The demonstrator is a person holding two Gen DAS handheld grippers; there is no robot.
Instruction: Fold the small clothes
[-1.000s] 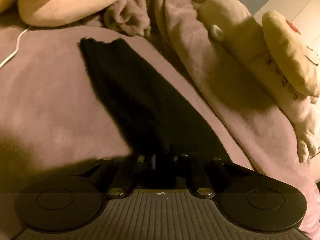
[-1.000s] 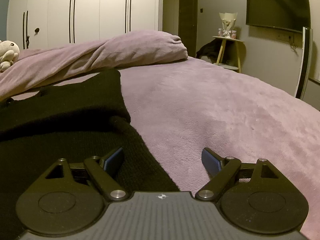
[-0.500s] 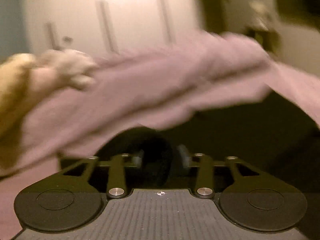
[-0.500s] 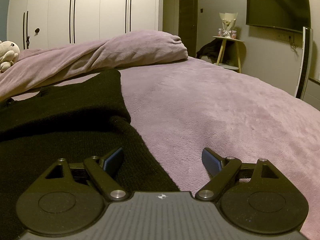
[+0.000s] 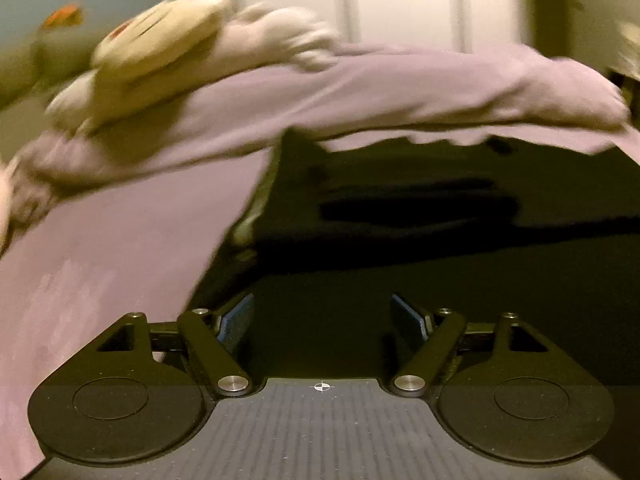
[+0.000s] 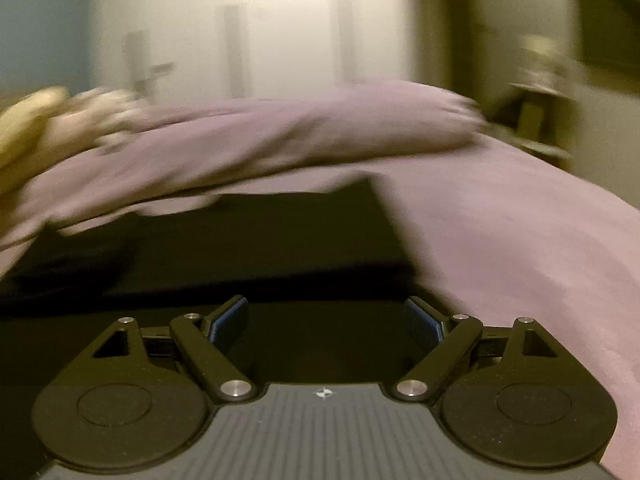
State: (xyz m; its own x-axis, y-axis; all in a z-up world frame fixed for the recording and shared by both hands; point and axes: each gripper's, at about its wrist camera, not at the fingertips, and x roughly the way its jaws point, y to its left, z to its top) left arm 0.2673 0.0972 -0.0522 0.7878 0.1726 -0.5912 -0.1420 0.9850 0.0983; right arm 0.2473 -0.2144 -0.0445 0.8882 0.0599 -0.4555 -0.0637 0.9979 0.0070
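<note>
While both frames are motion-blurred, the black garment (image 5: 420, 220) lies flat on the purple bed (image 5: 100, 248), spreading from 12 to 3 o'clock ahead of the left gripper (image 5: 322, 320) and from 9 to 12 ahead of the right gripper (image 6: 326, 320). Left view alone shows a plush toy (image 5: 160, 52) at 10 o'clock on the rumpled blanket (image 5: 400, 88); right view alone shows a side table (image 6: 536, 116) at 2 o'clock & bare bed at 3. Both grippers gape wide w/ nothing between the blue pads (image 5: 236, 322), low over the garment; contact can't be told
</note>
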